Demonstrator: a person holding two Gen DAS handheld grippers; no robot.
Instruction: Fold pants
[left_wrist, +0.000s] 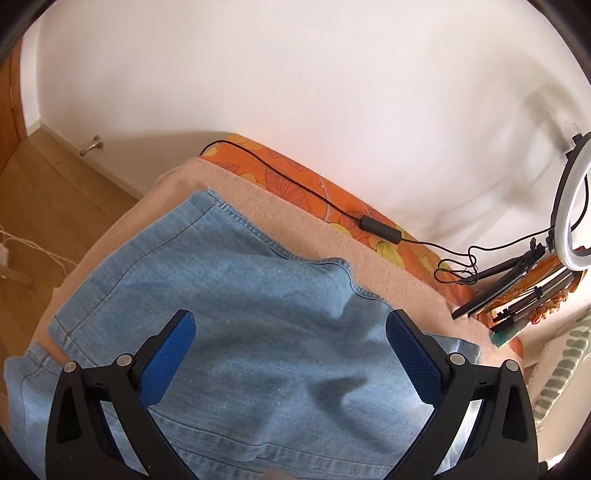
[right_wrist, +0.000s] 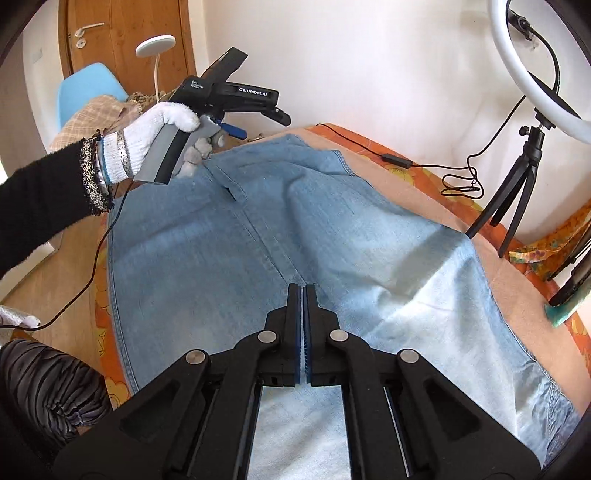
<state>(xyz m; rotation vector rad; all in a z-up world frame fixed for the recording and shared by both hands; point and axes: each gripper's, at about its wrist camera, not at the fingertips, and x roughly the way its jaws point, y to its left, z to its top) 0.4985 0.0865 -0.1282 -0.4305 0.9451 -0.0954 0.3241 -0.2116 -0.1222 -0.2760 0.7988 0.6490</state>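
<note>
Pants (right_wrist: 229, 251) flat on bed (light denim); left gripper (left_wrist: 290, 332) spread wide, right gripper (right_wrist: 302, 291) closed empty.

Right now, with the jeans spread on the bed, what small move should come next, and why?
Probably lower the open left gripper onto a denim edge and close on it. Its blue fingers stand wide apart above the jeans, gripping nothing. The right gripper is shut, and no cloth shows between its pads, so neither holds fabric yet. The jeans lie flat and rumpled on the beige blanket, so a fold needs a grasp first.
</note>
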